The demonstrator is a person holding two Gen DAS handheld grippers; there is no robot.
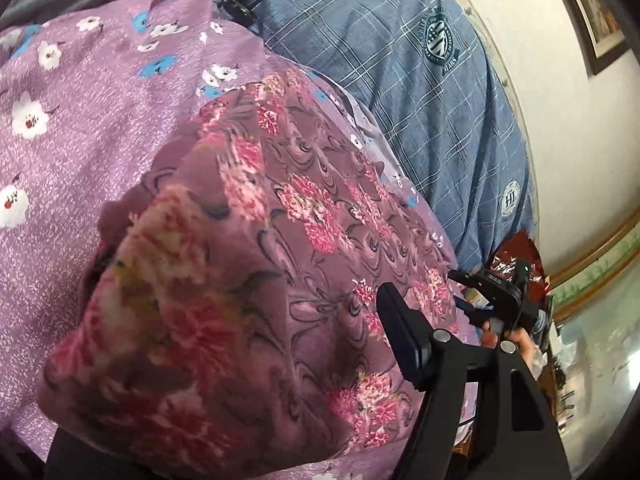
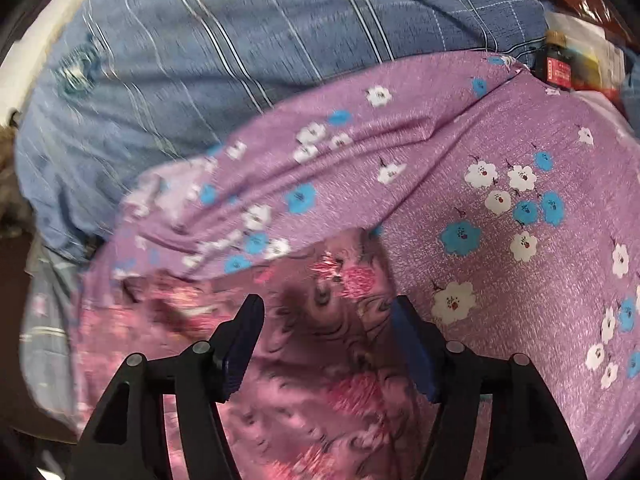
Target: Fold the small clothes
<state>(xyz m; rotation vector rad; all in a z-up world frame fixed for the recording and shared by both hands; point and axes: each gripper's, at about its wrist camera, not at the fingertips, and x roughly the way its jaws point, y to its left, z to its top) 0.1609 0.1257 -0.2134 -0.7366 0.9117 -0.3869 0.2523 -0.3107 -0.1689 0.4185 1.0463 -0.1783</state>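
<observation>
A small mauve garment with pink flowers (image 1: 248,280) lies bunched on a purple sheet with white and blue flowers (image 1: 80,120). In the left wrist view only one finger (image 1: 404,340) of my left gripper shows; the cloth covers the other side, so I cannot tell its state. My right gripper (image 1: 486,294) shows at the garment's right edge, held by a hand. In the right wrist view my right gripper (image 2: 326,320) is open, its fingers (image 2: 244,340) apart over the mauve garment (image 2: 320,360), which lies between them on the purple sheet (image 2: 500,260).
A blue checked cover (image 1: 420,80) (image 2: 200,60) lies beyond the purple sheet. A dark bottle with a red label (image 2: 556,66) and a red packet (image 1: 516,256) sit at the bed's edge. A white wall with a picture frame (image 1: 592,20) is behind.
</observation>
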